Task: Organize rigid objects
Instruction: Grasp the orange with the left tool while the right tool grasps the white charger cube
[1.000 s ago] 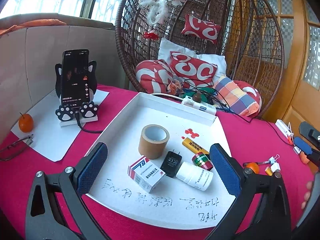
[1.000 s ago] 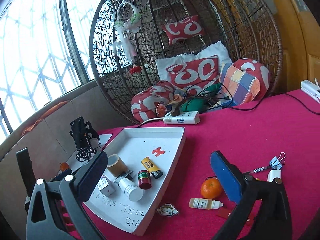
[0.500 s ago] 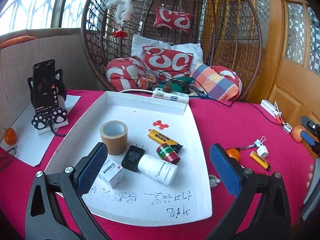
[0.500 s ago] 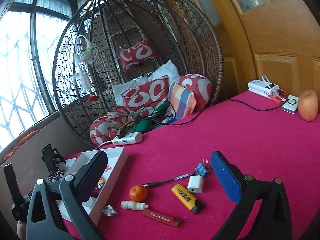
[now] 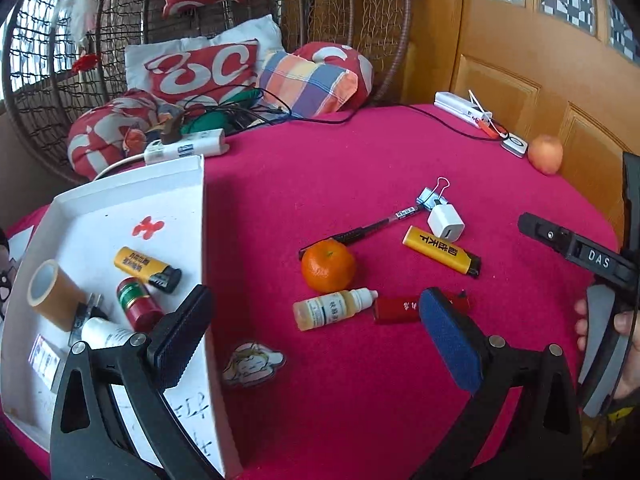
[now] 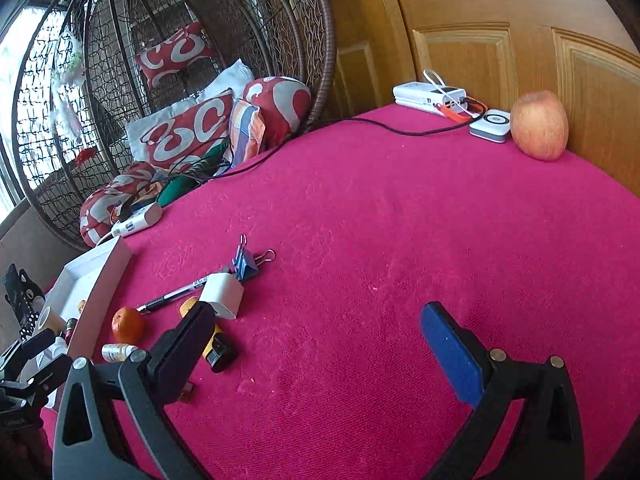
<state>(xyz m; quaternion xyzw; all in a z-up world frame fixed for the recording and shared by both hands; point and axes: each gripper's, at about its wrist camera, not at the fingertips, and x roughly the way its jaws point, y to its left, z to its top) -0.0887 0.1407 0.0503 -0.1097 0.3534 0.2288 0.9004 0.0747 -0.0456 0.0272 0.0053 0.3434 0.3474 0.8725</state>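
Seen from the left wrist, the left gripper (image 5: 316,336) hangs with its jaws spread wide and empty over the magenta-covered counter (image 5: 360,168), one finger above the edge of the white tray (image 5: 120,184) and the other over a red lighter (image 5: 400,309). In the tray lie a tape roll (image 5: 50,296), a yellow lighter (image 5: 146,269), a red-and-green can (image 5: 138,304) and a white bottle (image 5: 106,334). Loose on the cloth, right of the tray, sit a tangerine (image 5: 328,266), a small dropper bottle (image 5: 332,309) touching it, a second yellow lighter (image 5: 442,251), a white charger cube (image 5: 445,223), a pen (image 5: 372,229) and a blue binder clip (image 5: 430,197) — with a cartoon sticker (image 5: 254,364) nearer the camera. From the right wrist, the right gripper (image 6: 316,344) likewise holds nothing, its jaws wide apart over bare cloth, the loose items clustered at its left finger. Far across the counter — an apple (image 6: 539,125) beside a white puck-shaped device (image 6: 491,125).
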